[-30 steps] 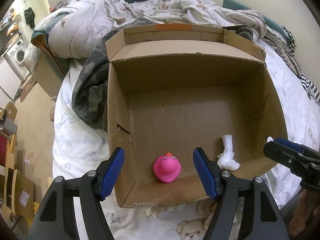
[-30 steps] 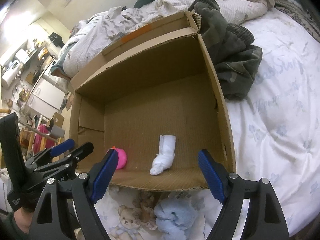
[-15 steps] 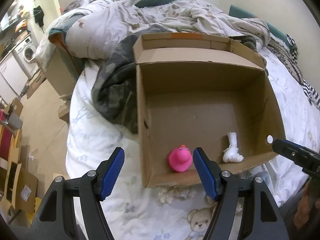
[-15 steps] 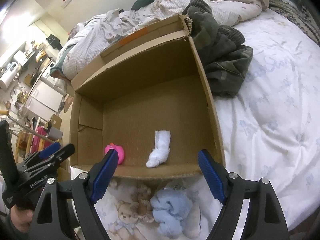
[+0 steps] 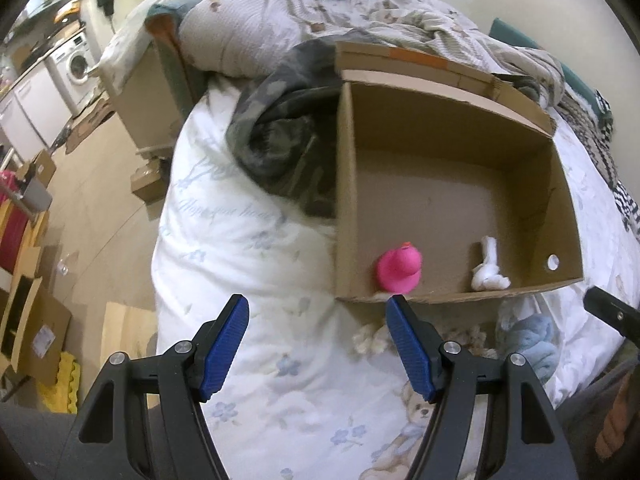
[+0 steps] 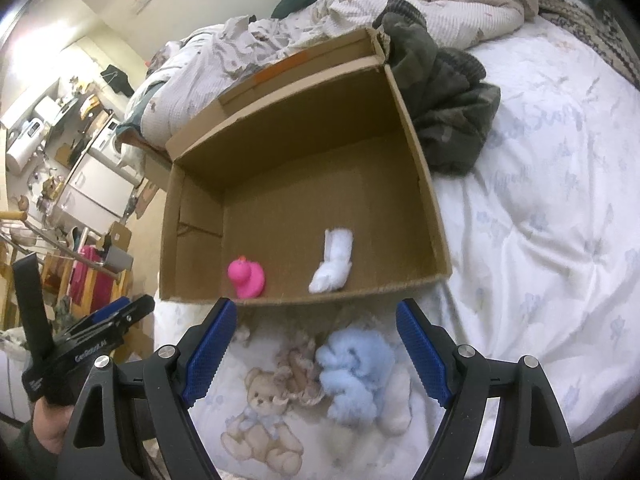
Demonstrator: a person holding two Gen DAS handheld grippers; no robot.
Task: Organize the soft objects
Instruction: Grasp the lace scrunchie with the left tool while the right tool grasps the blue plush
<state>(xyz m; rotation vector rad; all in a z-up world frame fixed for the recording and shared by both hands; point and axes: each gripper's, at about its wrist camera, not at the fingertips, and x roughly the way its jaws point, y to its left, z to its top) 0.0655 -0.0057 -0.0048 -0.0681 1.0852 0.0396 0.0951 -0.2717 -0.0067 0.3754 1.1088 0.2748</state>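
An open cardboard box (image 5: 432,132) (image 6: 424,184) lies on the bed. Inside, near its front wall, sit a pink duck (image 5: 399,269) (image 6: 247,276) and a rolled white sock (image 5: 488,271) (image 6: 333,261). A fluffy light-blue soft toy (image 6: 352,368) (image 5: 532,340) and a small cream soft piece (image 5: 370,338) lie on the sheet in front of the box. My left gripper (image 5: 318,346) hangs open and empty over the sheet, left of the box front. My right gripper (image 6: 316,348) is open and empty above the blue toy.
A dark camouflage garment (image 5: 280,140) (image 6: 444,92) is bunched beside the box. A rumpled quilt (image 5: 320,20) fills the far side of the bed. Left of the bed, the floor holds cardboard boxes (image 5: 36,340) and a washing machine (image 5: 76,68).
Both grippers have drawn back from the box toward the bed's near edge; the left one also shifted left and rolled. The blue toy now shows fully under the right gripper. Both jaws stayed open.
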